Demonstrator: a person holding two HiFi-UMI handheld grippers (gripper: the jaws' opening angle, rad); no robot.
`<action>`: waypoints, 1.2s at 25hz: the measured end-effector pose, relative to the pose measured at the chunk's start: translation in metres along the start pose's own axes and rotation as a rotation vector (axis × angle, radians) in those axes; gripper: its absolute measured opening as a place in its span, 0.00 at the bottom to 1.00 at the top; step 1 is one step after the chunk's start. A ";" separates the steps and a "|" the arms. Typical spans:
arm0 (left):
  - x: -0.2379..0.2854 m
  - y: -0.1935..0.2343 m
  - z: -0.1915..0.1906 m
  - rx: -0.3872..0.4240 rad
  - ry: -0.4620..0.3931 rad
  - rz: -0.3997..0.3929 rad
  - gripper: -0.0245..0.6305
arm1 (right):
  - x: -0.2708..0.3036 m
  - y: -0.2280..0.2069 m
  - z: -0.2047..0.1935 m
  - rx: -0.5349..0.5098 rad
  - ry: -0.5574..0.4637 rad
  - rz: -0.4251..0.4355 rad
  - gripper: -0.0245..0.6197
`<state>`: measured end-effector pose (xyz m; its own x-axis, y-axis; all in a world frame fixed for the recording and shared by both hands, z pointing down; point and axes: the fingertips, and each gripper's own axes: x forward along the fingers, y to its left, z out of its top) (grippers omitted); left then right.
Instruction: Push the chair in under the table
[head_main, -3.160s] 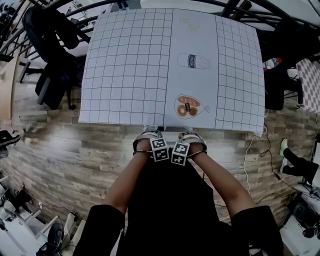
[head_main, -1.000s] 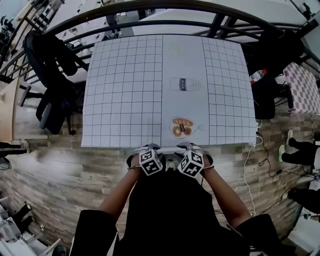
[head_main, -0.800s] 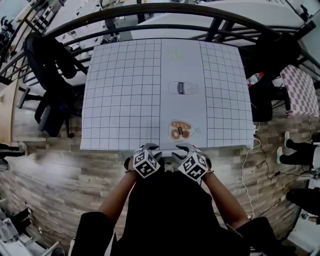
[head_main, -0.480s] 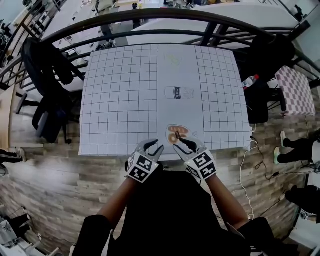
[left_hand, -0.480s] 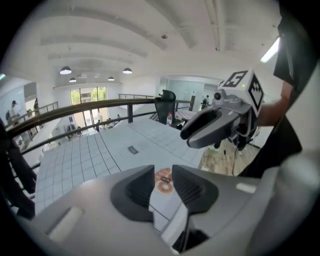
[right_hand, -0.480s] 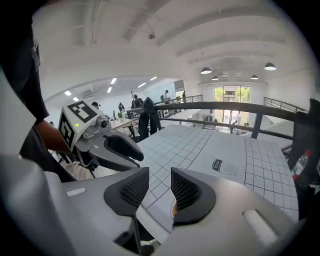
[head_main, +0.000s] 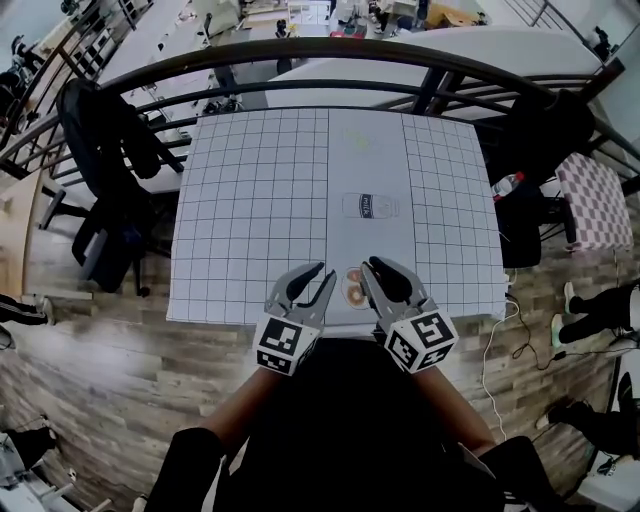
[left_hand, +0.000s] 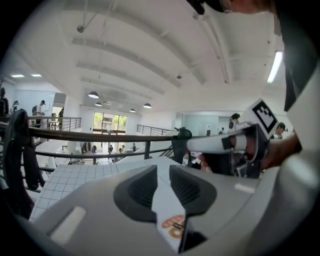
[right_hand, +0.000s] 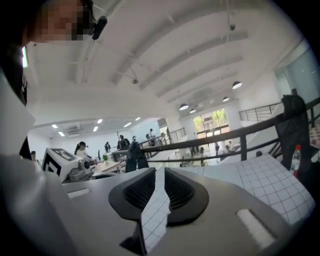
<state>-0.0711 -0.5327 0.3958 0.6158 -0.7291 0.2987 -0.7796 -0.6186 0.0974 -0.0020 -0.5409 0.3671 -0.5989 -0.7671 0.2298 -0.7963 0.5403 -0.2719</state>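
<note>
Gridded worktop (head_main: 250, 200) at 12 o'clock of left gripper (head_main: 325, 272) and right gripper (head_main: 369, 266); fingers (head_main: 298, 287) just narrowed, slightly apart, empty; chair hidden.

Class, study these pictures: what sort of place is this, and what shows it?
Probably an open-plan office or lab, likely on a mezzanine: black railing, office chair, grid-covered table.

bright even light, ceiling lamps (left_hand: 92, 94) lit, heavy fisheye warp, dark corners
</note>
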 end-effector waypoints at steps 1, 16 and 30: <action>-0.002 0.004 0.004 -0.006 -0.023 0.006 0.15 | -0.001 -0.003 0.012 -0.006 -0.052 -0.027 0.10; -0.008 0.015 0.053 0.072 -0.210 0.037 0.05 | 0.010 0.007 0.032 -0.190 -0.182 -0.099 0.04; 0.010 0.002 0.051 0.137 -0.235 0.008 0.05 | 0.015 0.003 0.031 -0.219 -0.193 -0.133 0.04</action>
<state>-0.0608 -0.5568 0.3507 0.6317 -0.7722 0.0687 -0.7718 -0.6348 -0.0378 -0.0113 -0.5617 0.3403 -0.4782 -0.8760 0.0625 -0.8783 0.4766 -0.0389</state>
